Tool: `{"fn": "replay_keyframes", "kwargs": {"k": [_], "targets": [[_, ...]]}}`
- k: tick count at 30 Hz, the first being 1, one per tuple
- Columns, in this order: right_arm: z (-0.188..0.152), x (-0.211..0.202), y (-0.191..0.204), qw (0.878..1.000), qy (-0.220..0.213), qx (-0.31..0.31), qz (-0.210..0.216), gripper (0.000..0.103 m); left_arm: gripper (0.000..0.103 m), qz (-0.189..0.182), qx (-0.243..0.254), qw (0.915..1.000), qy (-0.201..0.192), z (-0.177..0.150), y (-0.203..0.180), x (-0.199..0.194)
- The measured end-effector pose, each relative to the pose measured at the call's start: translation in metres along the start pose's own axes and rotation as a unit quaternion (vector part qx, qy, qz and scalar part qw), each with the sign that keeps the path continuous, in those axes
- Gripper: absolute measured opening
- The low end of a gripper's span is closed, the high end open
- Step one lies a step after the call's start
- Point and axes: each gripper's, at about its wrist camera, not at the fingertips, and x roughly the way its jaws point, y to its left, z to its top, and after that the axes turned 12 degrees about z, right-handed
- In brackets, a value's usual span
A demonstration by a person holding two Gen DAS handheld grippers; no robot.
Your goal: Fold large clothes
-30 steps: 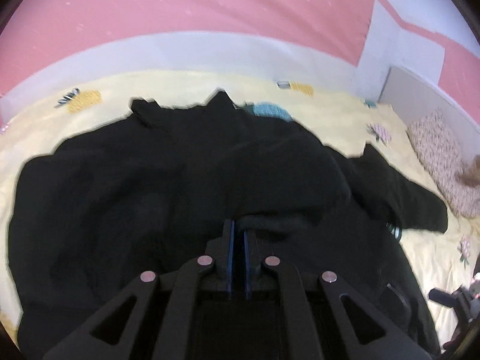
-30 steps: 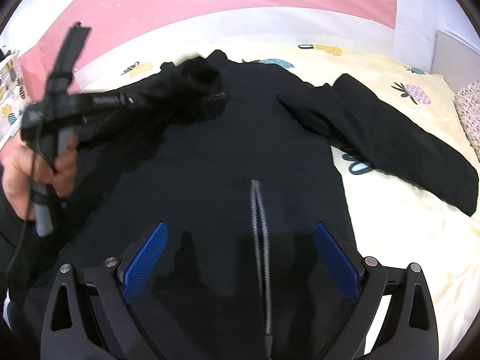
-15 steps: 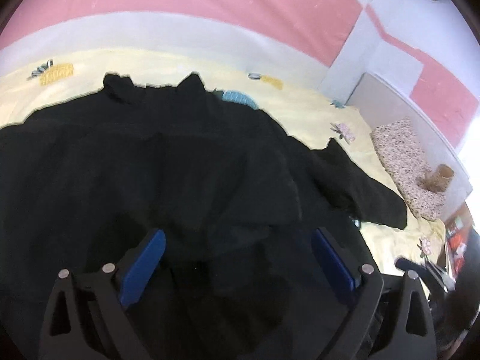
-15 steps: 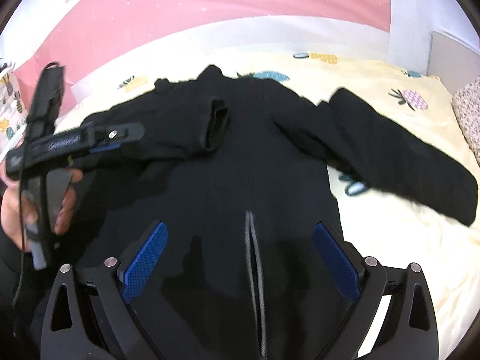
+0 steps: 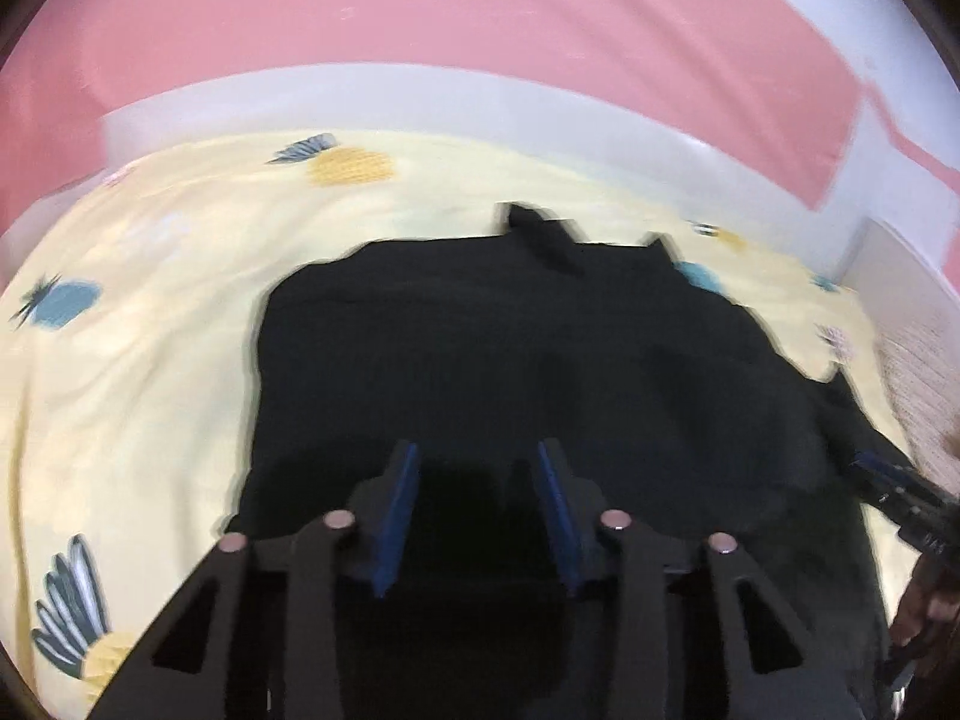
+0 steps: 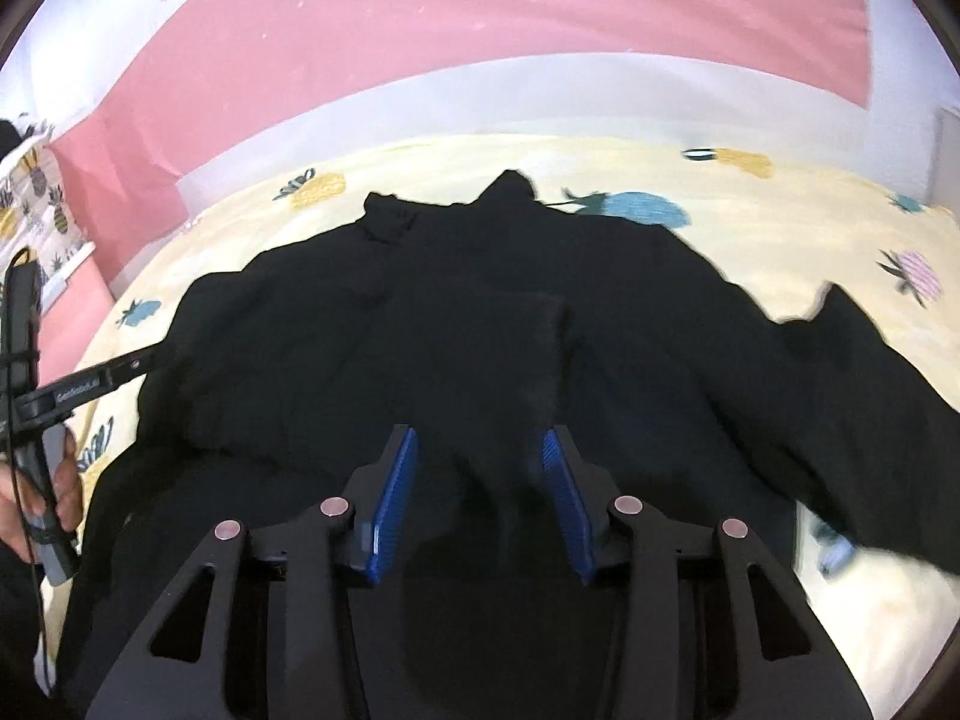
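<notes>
A large black jacket (image 5: 510, 360) lies spread on the yellow fruit-print bedsheet (image 5: 150, 312). Its left sleeve is folded in over the body (image 6: 492, 348); its right sleeve (image 6: 870, 408) stretches out to the right. My left gripper (image 5: 477, 468) is half open and empty, low over the jacket's left part. My right gripper (image 6: 479, 456) is half open and empty, low over the jacket's middle near the folded sleeve's cuff. The left gripper also shows at the left of the right wrist view (image 6: 84, 387), held in a hand.
The bed meets a pink and white wall (image 5: 480, 30) at the back. A patterned pillow (image 5: 924, 372) lies at the far right. A printed cloth (image 6: 30, 192) hangs at the far left. Bare sheet (image 6: 870, 630) lies right of the jacket.
My left gripper let go of the sleeve, which now lies folded over the body, then pulled back left and narrowed. My right gripper narrowed from wide open and moved forward over the jacket.
</notes>
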Motion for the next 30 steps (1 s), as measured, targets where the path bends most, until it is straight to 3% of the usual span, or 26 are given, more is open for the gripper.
{"fn": "replay_keyframes", "kwargs": {"k": [5,7,11,15,19,22,25,27,30], "targets": [[-0.008,0.064,-0.043,0.997,0.069,0.043,-0.015,0.045,0.034,0.001,-0.036,0.9983,0.046,-0.022,0.031,0.036],[-0.014,0.064,-0.063,0.994,0.063,0.088,0.018,0.045,0.034,-0.002,-0.029,0.9987,0.041,-0.027,0.029,0.034],[-0.012,0.050,-0.061,0.995,0.071,0.075,-0.003,0.045,0.034,-0.005,-0.007,0.9990,0.044,-0.022,0.024,0.028],[0.017,0.031,-0.048,0.999,0.026,0.041,-0.019,0.045,0.034,0.004,-0.010,0.9999,0.009,0.005,0.026,0.023],[0.034,0.056,-0.051,0.998,0.035,0.030,-0.032,0.045,0.034,0.034,-0.025,0.9991,0.011,0.028,0.031,0.049],[0.031,0.092,-0.070,0.995,0.079,0.053,-0.043,0.045,0.034,0.050,-0.026,0.9978,0.036,0.033,0.030,0.078],[0.028,0.098,-0.084,0.994,0.075,0.082,-0.023,0.048,0.034,0.068,-0.004,0.9967,0.046,0.028,0.019,0.092],[0.028,0.090,-0.082,0.993,0.072,0.086,-0.027,0.048,0.034,0.070,-0.002,0.9968,0.040,0.028,0.018,0.083],[0.022,0.063,-0.068,0.996,0.052,0.064,-0.022,0.048,0.034,0.040,-0.014,0.9987,0.028,0.021,0.021,0.055]]}}
